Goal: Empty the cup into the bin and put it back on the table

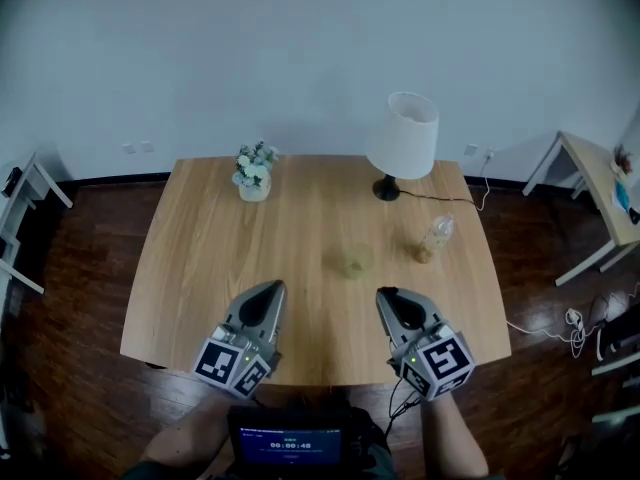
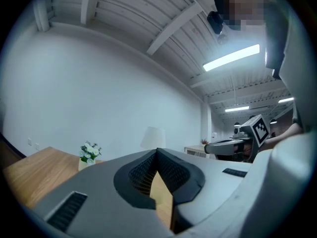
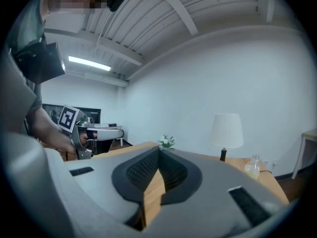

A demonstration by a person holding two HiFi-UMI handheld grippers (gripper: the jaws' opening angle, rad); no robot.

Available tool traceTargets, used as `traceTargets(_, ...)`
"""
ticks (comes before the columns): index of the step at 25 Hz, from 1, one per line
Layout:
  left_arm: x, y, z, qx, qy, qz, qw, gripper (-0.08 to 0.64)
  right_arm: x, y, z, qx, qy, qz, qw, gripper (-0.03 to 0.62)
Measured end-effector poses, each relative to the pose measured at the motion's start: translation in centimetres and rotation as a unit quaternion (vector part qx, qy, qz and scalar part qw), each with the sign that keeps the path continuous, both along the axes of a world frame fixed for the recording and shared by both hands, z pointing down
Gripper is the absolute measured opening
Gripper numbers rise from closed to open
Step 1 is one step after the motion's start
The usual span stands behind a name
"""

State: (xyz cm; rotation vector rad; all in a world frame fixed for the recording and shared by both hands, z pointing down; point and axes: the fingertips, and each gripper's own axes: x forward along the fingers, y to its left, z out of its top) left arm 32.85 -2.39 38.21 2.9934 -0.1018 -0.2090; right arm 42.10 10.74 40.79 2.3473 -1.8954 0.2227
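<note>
Five things on one table, two grippers at its near edge.
On the table point(image 1: 190, 268), the flower pot point(image 1: 254, 174) stands back left and the lamp point(image 1: 402, 140) back right. The cup point(image 1: 354, 261) sits near the middle, the bottle point(image 1: 435, 238) to its right, before the lamp. The left gripper point(image 1: 272, 287) and right gripper point(image 1: 385, 295) hang side by side over the near edge.

- Lamp point(image 1: 403, 138): white shade, dark base, upright.
- Thin cable point(image 1: 455, 200): runs from the lamp base rightward, towards a wall outlet point(image 1: 472, 151).
- Small pot of white flowers point(image 1: 254, 173): well apart from the lamp, to its left.
- Clear bottle point(image 1: 435, 238): on the near side of the lamp, contents yellowish.
- Dark wood floor point(image 1: 80, 288), white wall point(image 1: 300, 48).
- Light-wood side counter point(image 1: 590, 178): at the right.
- White frame point(image 1: 25, 203): at the left.
- White cords point(image 1: 578, 326): tangled on the floor, right.
- Lit screen point(image 1: 288, 440): bottom edge.
</note>
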Motion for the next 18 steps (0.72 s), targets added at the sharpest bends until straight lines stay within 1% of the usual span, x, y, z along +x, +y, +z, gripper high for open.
traceTargets(2, -1.3, -0.5, -0.5, 0.008, 0.010, -0.013, 0.9998, -0.011, -0.7, 0.5, -0.2, -0.005, 0.001, 0.013, 1.000, 0.003)
traceTargets(3, -1.9, -0.6, -0.6, 0.009, 0.013, -0.013, 0.9998, -0.011, -1.1, 0.8, -0.3, -0.008, 0.003, 0.019, 1.000, 0.003)
traceTargets(7, -2.8, -0.4, -0.6, 0.005, 0.018, 0.010, 0.9998, -0.011, -1.8, 1.8, -0.9, -0.010, 0.002, 0.042, 0.999, 0.003)
traceTargets(9, -3.1, -0.3, -0.6, -0.001, 0.020, 0.012, 0.9997, -0.011, -2.0, 2.4, -1.0, -0.012, 0.001, 0.048, 0.999, 0.003)
traceTargets(12, -3.5, 0.2, -0.7, 0.000, 0.020, 0.010, 0.9997, -0.011, -2.5, 2.8, -1.3, -0.013, 0.001, 0.045, 0.999, 0.003)
traceTargets(18, -3.9, 1.7, -1.9, 0.002, 0.026, 0.011, 0.9996, -0.011, -2.5, 3.5, -2.5, 0.005, -0.006, 0.028, 1.000, 0.003)
